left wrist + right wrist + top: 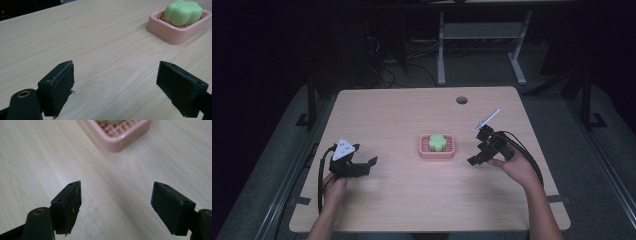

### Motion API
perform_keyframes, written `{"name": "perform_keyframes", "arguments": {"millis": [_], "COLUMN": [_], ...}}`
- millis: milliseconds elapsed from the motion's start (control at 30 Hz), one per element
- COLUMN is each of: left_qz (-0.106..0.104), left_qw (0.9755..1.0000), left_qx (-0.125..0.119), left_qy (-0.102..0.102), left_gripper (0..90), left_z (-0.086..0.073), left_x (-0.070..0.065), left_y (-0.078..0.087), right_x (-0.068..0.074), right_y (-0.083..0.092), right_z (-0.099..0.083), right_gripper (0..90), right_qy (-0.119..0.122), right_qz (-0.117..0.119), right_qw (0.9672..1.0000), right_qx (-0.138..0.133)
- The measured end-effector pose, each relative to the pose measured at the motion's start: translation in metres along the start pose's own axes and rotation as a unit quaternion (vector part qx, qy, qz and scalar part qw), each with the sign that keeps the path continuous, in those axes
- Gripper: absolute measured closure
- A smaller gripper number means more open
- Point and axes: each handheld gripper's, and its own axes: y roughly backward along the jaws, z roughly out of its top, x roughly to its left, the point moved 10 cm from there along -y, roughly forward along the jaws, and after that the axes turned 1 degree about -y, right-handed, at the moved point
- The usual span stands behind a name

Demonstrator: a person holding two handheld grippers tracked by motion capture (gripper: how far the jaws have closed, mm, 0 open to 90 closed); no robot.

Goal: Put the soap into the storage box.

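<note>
A pink soap dish (437, 153) sits mid-table with a green flower-shaped soap (438, 142) lying in it. My left gripper (363, 155) hovers low over the table to the dish's left, open and empty, pointing toward it. My right gripper (477, 147) sits just right of the dish, also open with nothing between its jaws. The left gripper view has its open gripper (116, 75) over bare wood, with the dish (172, 35) and soap (182, 12) at top right. In the right gripper view the open gripper (116, 192) faces the dish (120, 137), close ahead.
The light wooden table (402, 200) has a cable hole (461, 100) near its far edge. A white desk frame (482, 35) stands on the dark floor behind. Cables trail from both grippers off the table's sides.
</note>
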Motion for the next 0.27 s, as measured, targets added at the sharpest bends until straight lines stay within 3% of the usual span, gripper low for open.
{"name": "perform_keyframes", "arguments": {"millis": [267], "left_qz": [0.0], "left_qw": [1.0], "left_qx": [-0.001], "left_qy": [-0.001], "left_gripper": [14.4], "left_z": [0.0], "left_x": [0.0], "left_y": [0.0], "right_x": [0.005], "right_y": [0.0], "right_z": [-0.033], "right_gripper": [23.9], "right_qy": [-0.01], "right_qz": [0.004], "right_qw": [0.9997], "right_qx": [-0.023]}}
